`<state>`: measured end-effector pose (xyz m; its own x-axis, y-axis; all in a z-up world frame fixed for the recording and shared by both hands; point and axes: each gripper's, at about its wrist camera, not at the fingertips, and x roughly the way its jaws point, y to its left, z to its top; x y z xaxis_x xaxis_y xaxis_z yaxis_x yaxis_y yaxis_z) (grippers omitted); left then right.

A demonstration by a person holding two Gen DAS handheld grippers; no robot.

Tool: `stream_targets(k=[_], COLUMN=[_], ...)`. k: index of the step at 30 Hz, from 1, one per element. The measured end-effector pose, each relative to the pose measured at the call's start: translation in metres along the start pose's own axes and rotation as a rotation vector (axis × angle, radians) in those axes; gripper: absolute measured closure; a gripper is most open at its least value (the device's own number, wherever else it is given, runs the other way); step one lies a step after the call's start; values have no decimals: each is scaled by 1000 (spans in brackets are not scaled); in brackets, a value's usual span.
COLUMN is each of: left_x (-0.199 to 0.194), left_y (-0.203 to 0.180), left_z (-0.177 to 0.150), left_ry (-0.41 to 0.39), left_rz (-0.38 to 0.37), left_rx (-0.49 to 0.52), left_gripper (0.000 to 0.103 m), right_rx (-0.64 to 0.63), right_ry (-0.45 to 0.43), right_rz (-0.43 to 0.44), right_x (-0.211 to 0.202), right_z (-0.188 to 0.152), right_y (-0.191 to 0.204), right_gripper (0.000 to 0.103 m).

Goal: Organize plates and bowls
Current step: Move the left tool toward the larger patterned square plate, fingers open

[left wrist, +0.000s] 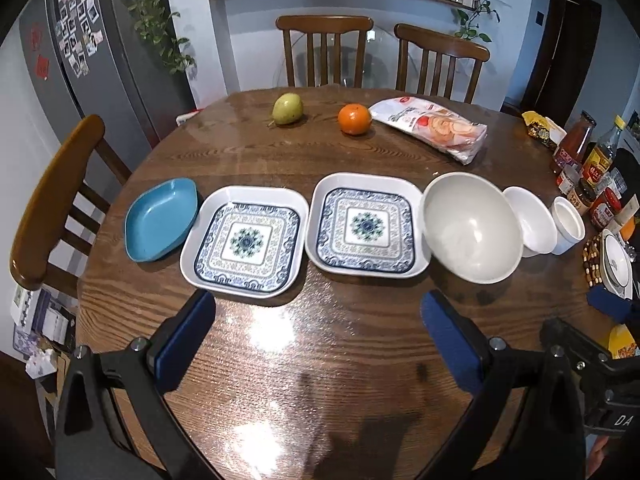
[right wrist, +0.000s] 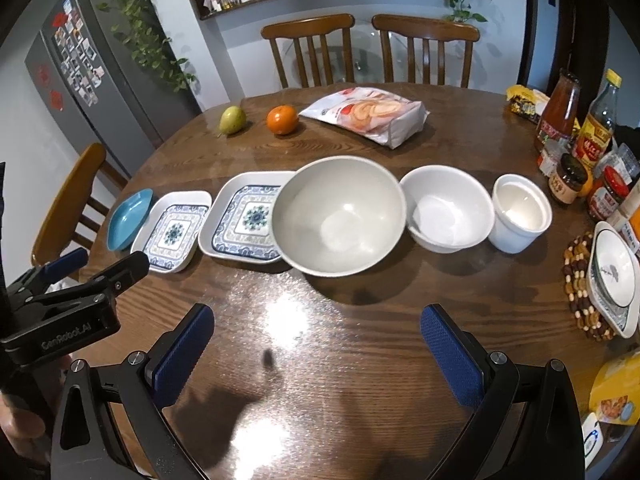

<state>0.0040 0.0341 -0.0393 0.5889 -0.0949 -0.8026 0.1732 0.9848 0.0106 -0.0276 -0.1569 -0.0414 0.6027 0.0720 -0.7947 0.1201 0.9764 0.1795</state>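
A row of dishes lies across the round wooden table (left wrist: 320, 344): a blue oval dish (left wrist: 160, 220), two square blue-patterned plates (left wrist: 244, 240) (left wrist: 366, 226), a large grey-white bowl (left wrist: 472, 228), a smaller white bowl (left wrist: 530, 220) and a white cup (left wrist: 568, 224). The right wrist view shows the same row: the large bowl (right wrist: 340, 216), the small bowl (right wrist: 448, 208), the cup (right wrist: 520, 212), and the plates (right wrist: 172, 232) (right wrist: 248, 216). My left gripper (left wrist: 318, 316) is open and empty, short of the plates. My right gripper (right wrist: 316, 332) is open and empty, short of the large bowl.
A pear (left wrist: 287, 109), an orange (left wrist: 354, 119) and a snack bag (left wrist: 432, 126) lie at the far side. Sauce bottles and jars (right wrist: 576, 136) crowd the right edge. A stacked bowl and plate sit on a beaded mat (right wrist: 612, 276). Chairs (left wrist: 324, 52) surround the table.
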Motion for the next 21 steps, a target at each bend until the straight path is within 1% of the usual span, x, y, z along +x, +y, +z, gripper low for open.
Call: stream_targets(k=[5, 9, 14, 16, 18, 20, 21], left_x=[12, 24, 42, 50, 59, 69, 74], left_y=[25, 53, 93, 105, 116, 127, 132], left_z=[-6, -11, -15, -14, -13, -13, -12], left_ry=[37, 57, 51, 43, 46, 52, 54], left_rz=[-10, -18, 34, 51, 54, 39, 38], left_rx=[-56, -112, -176, -179, -177, -181, -180], left_gripper=[1, 1, 3, 8, 11, 17, 23], right_rx=[-8, -12, -20, -32, -34, -35, -36], right_ry=[26, 53, 105, 132, 152, 159, 158], right_rz=[34, 84, 130, 145, 169, 193, 201], right_x=[11, 22, 45, 58, 69, 78, 82], right_z=[-4, -8, -13, -15, -14, -12, -11], right_y=[11, 22, 42, 55, 65, 75, 80], right_gripper=[0, 0, 0, 0, 0, 0, 0])
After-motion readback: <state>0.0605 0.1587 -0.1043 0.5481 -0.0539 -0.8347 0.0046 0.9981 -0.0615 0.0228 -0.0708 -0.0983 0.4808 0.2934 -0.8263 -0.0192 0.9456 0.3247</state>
